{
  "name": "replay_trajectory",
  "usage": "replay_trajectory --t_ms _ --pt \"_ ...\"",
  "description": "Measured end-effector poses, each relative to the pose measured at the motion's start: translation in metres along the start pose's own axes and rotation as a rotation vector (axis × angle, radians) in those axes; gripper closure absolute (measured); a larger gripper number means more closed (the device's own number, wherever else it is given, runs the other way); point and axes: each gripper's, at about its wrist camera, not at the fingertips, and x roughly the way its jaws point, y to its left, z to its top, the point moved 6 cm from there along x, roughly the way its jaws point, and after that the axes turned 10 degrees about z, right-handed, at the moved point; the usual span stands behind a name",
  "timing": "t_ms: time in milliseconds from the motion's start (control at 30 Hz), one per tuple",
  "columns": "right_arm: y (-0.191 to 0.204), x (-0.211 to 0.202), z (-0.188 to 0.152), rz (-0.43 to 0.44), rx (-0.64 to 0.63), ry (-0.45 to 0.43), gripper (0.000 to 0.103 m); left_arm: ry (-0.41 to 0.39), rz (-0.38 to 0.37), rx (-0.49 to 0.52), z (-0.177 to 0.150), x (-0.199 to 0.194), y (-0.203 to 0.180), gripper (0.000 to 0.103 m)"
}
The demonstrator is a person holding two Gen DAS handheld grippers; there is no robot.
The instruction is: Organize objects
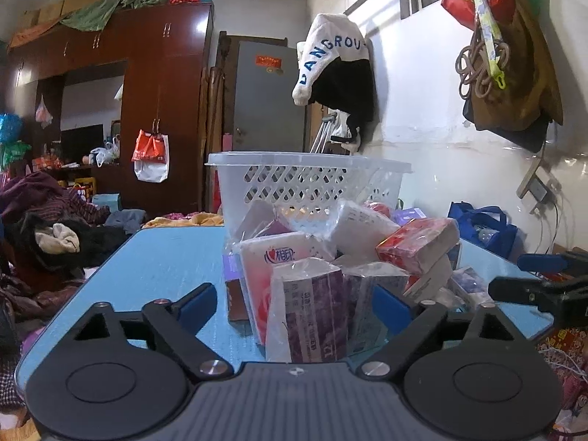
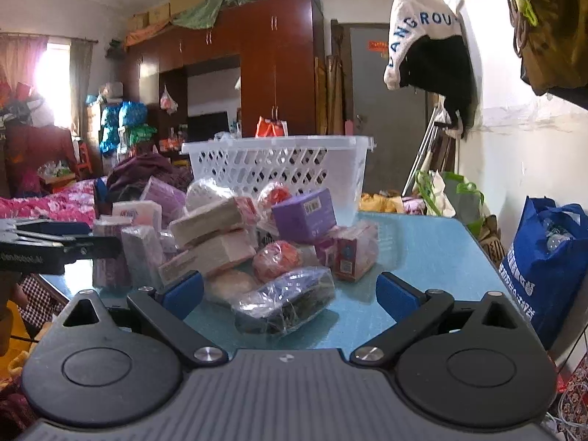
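Observation:
A pile of wrapped tissue packs lies on the blue table (image 1: 165, 257) in front of a white lattice basket (image 1: 305, 180). My left gripper (image 1: 294, 305) is open. A purple tissue pack (image 1: 316, 312) stands upright between its blue pads without touching the left pad. In the right wrist view my right gripper (image 2: 290, 294) is open too, with a dark pack in clear wrap (image 2: 286, 303) lying between its fingers, clear of both pads. Behind it sit a purple box (image 2: 305, 213), red-and-white packs (image 2: 213, 235) and the basket (image 2: 279, 161).
The left gripper's side (image 2: 47, 242) shows at the left edge of the right wrist view, and the right gripper (image 1: 544, 283) at the right edge of the left wrist view. A blue bag (image 2: 547, 261) stands right of the table. Clothes (image 1: 55, 235) are heaped on the left.

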Motion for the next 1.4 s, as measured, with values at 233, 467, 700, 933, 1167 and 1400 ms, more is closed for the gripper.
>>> replay_trajectory --t_ms 233,467,700,933,1167,1400 --pt "0.018 0.018 0.02 0.035 -0.015 -0.035 0.006 -0.004 -0.002 -0.01 0.0 0.001 0.003 0.01" --pt "0.04 0.047 0.028 0.004 -0.102 0.007 0.019 0.001 -0.005 0.0 -0.003 0.003 0.005 0.011" --pt "0.039 0.054 0.027 -0.007 -0.099 0.028 0.027 0.025 0.005 0.024 -0.011 0.013 0.002 0.015" --pt "0.039 0.059 0.026 0.006 -0.106 0.044 0.028 0.047 -0.028 0.044 -0.018 0.018 -0.002 0.039" --pt "0.039 0.054 0.026 0.05 -0.092 0.036 0.044 0.02 -0.05 0.055 -0.019 0.014 0.001 0.048" --pt "0.036 0.04 0.029 0.069 -0.078 -0.016 0.046 -0.022 -0.075 0.052 -0.016 0.008 0.004 0.048"
